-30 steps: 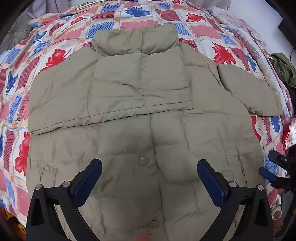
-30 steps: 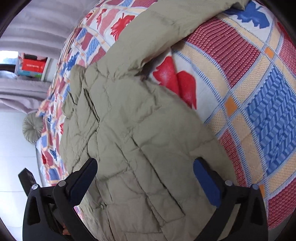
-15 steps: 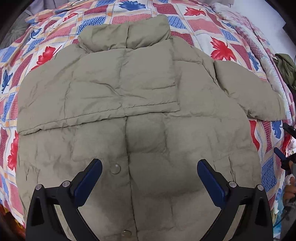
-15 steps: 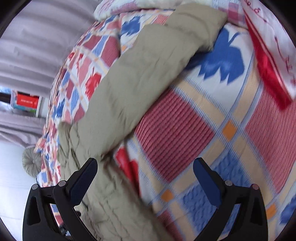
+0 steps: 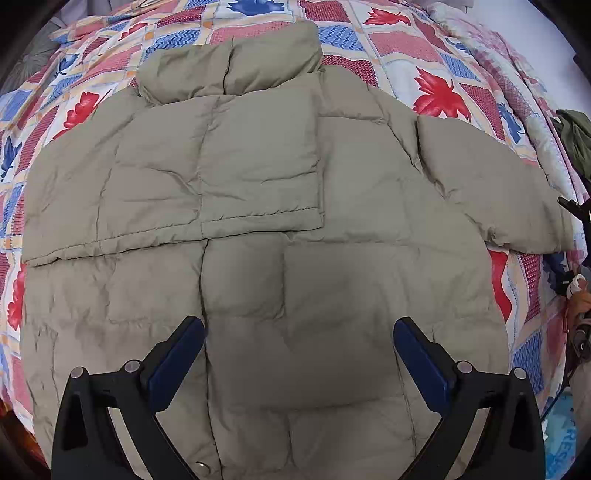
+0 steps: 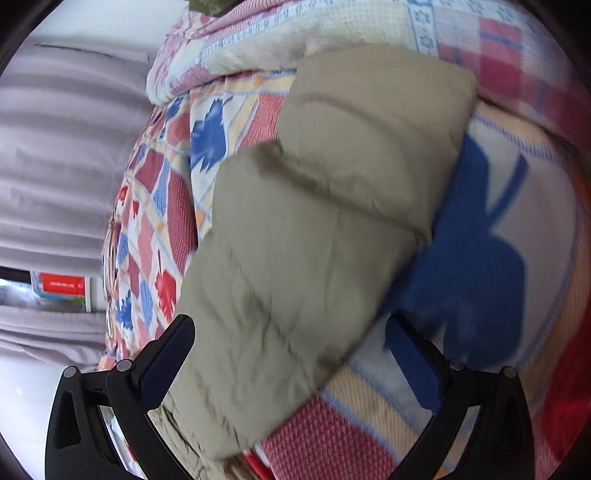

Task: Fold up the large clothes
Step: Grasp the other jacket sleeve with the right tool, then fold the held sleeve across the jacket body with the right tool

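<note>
A khaki puffer jacket (image 5: 280, 206) lies flat on a patterned bedspread (image 5: 436, 92), collar at the far side. One sleeve is folded across its chest (image 5: 177, 192); the other sleeve (image 5: 491, 184) stretches out to the right. My left gripper (image 5: 299, 343) hovers open over the jacket's lower middle, with nothing between its fingers. In the right wrist view the outstretched sleeve (image 6: 314, 229) fills the middle, its cuff (image 6: 399, 103) at the top. My right gripper (image 6: 291, 339) is open just above that sleeve, one finger on either side of it.
The bedspread (image 6: 480, 288) has red, blue and white leaf squares. A rolled quilt (image 6: 295, 33) lies along the bed's far edge beyond the cuff. Grey curtains (image 6: 62, 166) hang at the left. A dark green garment (image 5: 576, 140) sits at the bed's right edge.
My right gripper has travelled along the sleeve toward the cuff and turned onto it. The left gripper has drifted forward and right over the jacket body.
</note>
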Demonstrator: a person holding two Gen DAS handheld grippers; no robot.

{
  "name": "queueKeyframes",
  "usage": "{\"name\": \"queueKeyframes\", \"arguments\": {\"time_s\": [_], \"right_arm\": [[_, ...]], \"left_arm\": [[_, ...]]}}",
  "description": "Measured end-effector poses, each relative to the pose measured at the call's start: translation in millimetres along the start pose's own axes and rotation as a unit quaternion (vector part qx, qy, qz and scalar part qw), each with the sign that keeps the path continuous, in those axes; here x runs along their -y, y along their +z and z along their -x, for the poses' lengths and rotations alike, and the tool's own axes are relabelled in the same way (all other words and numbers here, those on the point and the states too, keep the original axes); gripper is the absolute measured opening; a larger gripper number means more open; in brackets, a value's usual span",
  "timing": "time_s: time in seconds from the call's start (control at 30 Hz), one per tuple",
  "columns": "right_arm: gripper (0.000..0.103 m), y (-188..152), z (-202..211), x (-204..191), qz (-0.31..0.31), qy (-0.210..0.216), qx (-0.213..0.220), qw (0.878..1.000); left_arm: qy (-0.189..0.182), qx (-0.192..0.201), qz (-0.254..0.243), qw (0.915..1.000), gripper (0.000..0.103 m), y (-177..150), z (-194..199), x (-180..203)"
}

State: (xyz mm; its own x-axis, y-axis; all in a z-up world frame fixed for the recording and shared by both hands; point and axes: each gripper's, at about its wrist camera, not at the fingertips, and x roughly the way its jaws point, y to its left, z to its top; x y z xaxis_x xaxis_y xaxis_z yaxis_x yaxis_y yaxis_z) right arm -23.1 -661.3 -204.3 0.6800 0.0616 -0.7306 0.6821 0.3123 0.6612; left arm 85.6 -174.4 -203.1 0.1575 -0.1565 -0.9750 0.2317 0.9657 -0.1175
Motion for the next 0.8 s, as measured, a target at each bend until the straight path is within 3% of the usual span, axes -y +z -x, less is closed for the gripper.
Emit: {"name": "queueKeyframes", "arguments": {"time_s": [0.2,0.23,0.27,0.3,0.37,0.43,0.67,0.8], "right_arm": [[0.098,25,-2,1,-0.045,0.016,0.025,0.999],[0.087,27,-2,2,-0.06,0.018,0.023,0.998],[0.068,28,-3,3,-0.07,0.018,0.018,0.997],[0.06,28,-4,5,-0.086,0.021,0.011,0.996],[0.023,27,-6,7,-0.114,0.051,0.005,0.992],[0.01,25,-2,-2,-0.11,0.058,0.008,0.992],[0.007,0,15,-91,0.032,0.065,0.013,0.997],[0.007,-41,18,-160,0.144,0.071,0.007,0.987]], "left_arm": [[0.004,-0.001,-0.005,1.0,0.103,5,-4,0],[0.002,-0.001,-0.005,1.0,0.103,7,-4,0],[0.0,0.0,-0.007,1.0,0.103,8,-3,-1],[0.002,0.002,-0.009,1.0,0.103,9,-2,-2],[0.006,0.01,-0.018,0.9998,0.103,11,0,-3],[0.005,0.016,-0.021,0.9996,0.103,13,3,-7],[-0.007,0.038,0.002,0.9993,0.103,21,17,-42],[-0.007,0.058,0.019,0.9981,0.103,25,27,-71]]}}
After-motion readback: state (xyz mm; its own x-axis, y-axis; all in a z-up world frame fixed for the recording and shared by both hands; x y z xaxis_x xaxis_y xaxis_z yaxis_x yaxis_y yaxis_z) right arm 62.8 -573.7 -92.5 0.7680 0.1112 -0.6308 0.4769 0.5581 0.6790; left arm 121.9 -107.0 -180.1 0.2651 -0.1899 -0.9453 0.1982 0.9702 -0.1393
